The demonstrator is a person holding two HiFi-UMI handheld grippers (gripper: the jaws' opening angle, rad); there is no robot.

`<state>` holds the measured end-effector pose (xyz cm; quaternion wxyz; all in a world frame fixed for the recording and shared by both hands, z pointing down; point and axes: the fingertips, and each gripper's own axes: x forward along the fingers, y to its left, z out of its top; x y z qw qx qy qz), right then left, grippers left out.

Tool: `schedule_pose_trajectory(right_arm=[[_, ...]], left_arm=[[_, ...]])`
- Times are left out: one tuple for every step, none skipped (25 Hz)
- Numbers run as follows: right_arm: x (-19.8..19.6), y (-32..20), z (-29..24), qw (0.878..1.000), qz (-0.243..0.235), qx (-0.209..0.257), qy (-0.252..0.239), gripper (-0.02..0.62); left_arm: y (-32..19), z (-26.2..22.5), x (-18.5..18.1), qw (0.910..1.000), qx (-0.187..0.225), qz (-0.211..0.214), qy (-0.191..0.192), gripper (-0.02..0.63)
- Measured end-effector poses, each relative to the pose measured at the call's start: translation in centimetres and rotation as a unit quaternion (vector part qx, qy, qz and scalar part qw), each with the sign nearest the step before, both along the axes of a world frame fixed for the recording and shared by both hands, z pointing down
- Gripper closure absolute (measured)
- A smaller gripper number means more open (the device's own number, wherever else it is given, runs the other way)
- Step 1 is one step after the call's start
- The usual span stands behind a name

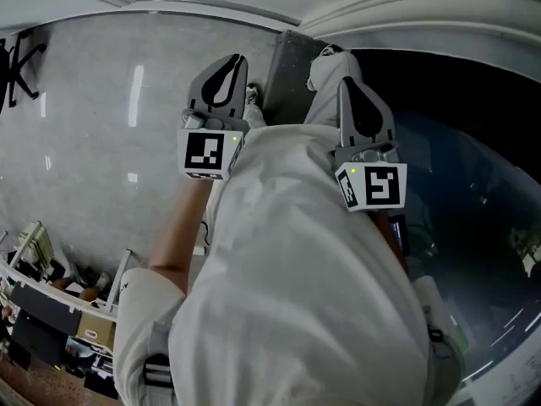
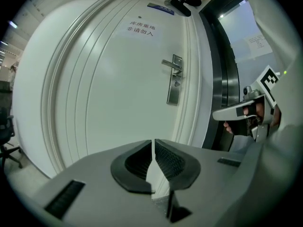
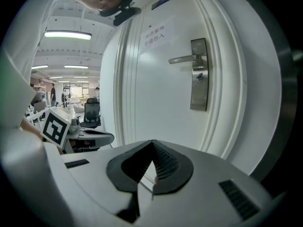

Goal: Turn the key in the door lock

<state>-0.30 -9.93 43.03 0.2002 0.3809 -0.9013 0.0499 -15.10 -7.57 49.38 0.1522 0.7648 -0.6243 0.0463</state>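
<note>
Left gripper (image 2: pixel 153 141): jaws drawn to a hairline slit, nothing between them. Right gripper (image 3: pixel 152 142): jaw tips meet, empty. Both face a white panelled door (image 3: pixel 156 93) without touching it.

From the right gripper, the steel lock plate (image 3: pixel 199 74) sits at 1 o'clock, with its lever handle (image 3: pixel 182 59) pointing to 9 o'clock. The keyhole (image 3: pixel 200 77) is below the lever; whether it holds a key cannot be told.

A paper notice (image 3: pixel 155 34) is at 12 o'clock. An office chair (image 3: pixel 91 112) and ceiling lights (image 3: pixel 67 34) lie toward 9 to 10 o'clock. The floor (image 1: pixel 101 142) is polished grey.
</note>
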Motion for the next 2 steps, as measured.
schedule_pose_trajectory(right_arm=[[0.34,-0.12,0.15,1.0,0.014,-0.011,-0.008,0.594],[0.67,-0.21,0.3,0.999,0.028,-0.022,-0.017,0.594]], left_arm=[[-0.28,-0.19,0.22,1.0,-0.001,0.005,0.003,0.577],[-0.57,-0.4,0.44,0.9999,-0.003,0.01,0.005,0.577]])
